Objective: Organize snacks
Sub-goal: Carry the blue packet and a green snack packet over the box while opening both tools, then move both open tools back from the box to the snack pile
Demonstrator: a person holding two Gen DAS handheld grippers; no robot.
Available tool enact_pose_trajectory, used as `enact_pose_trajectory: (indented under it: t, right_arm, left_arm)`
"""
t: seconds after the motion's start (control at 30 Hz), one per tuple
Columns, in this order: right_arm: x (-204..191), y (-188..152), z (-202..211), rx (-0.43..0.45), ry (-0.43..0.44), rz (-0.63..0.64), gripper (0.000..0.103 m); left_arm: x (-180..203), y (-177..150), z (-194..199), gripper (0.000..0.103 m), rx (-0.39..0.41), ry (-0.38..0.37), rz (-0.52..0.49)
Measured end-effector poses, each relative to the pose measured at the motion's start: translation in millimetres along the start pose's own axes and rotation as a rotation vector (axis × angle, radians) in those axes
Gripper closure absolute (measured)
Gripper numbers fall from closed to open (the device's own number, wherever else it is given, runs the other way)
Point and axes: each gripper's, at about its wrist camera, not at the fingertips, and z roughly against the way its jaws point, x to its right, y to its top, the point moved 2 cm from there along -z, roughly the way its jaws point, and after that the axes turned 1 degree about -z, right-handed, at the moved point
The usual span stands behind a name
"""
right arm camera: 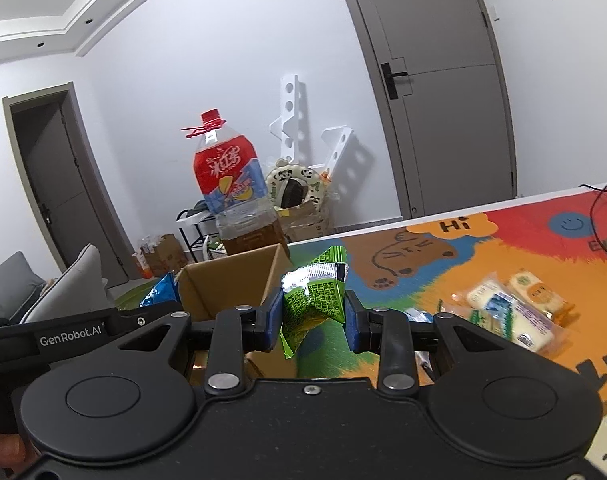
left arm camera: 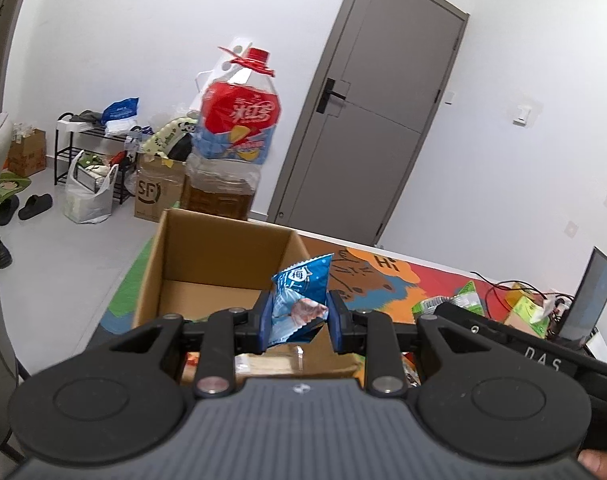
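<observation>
Two tongs are counted, the left tongs (left arm camera: 299, 322) and the right tongs (right arm camera: 313, 316), and one snack packet is pinched in each: one blue packet (left arm camera: 299, 300) and one green packet (right arm camera: 313, 294). One open cardboard box (left arm camera: 219, 256) is counted on the tabletop (right arm camera: 483, 264), one large drink bottle (left arm camera: 233, 136) with a red cap is seen behind it, and about three pale wrapped snacks (right arm camera: 515, 304) are made out lying together on the mat, their exact number being blurred. On the floor, one white plastic bag (left arm camera: 88, 196), one printed carton (left arm camera: 157, 192) and two dark slippers (left arm camera: 23, 207) are counted, and two grey doors (right arm camera: 443, 92) are seen in the right wrist view.
</observation>
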Motion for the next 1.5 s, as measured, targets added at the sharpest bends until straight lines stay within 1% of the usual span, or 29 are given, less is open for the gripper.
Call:
enact_pose_trajectory:
  t: [0.43,0.77,0.87,0.9,0.93,1.0,1.2,1.27,1.4,1.47,1.5]
  right_arm:
    - [-28.3,10.2,-22.2,-0.021,0.038,0.03,0.071]
    - [-36.6,10.8,-39.4,-0.049,0.041,0.041,0.071]
    - [-39.8,10.7,-47.0,-0.059,0.046,0.044,0.071]
    - [-41.1,10.3,-49.4,-0.063,0.049,0.046,0.071]
    - [-42.6,10.0,-51.8,-0.066,0.052,0.047,0.071]
    - [-46.0,9.6,-56.5,-0.073,0.059,0.05,0.071]
    - [-54.8,8.0,-71.3,-0.09,0.081,0.047,0.071]
    - [-56.8,8.2,-76.6,-0.094,0.086,0.04,0.07]
    - [-57.5,7.9,-78.5,-0.082,0.071,0.043,0.053]
    - [-53.7,6.6,-76.9,-0.087,0.075,0.03,0.053]
    - [-51.0,5.9,-75.9,-0.091,0.072,0.024,0.053]
  left_arm:
    - [-32.4,7.9,-11.0,0.076,-0.019,0.025,0.044]
    - [-43.8,9.3,-24.6,0.076,-0.05,0.028,0.066]
    - [-46.2,9.8,-29.5,0.076,-0.07,0.031,0.073]
    - [-48.0,10.2,-30.8,0.076,-0.083,0.036,0.077]
    - [-49.8,11.4,-31.0,0.073,-0.087,0.052,0.082]
    - [-53.8,13.4,-29.1,0.072,-0.078,0.073,0.083]
    - [-64.6,16.0,-25.5,0.071,-0.078,0.095,0.094]
    - [-67.0,16.5,-24.1,0.068,-0.08,0.106,0.097]
    - [-69.5,18.7,-23.3,0.061,-0.072,0.128,0.099]
    - [-66.4,17.6,-22.9,0.056,-0.071,0.128,0.096]
    - [-64.7,17.1,-23.3,0.055,-0.073,0.125,0.094]
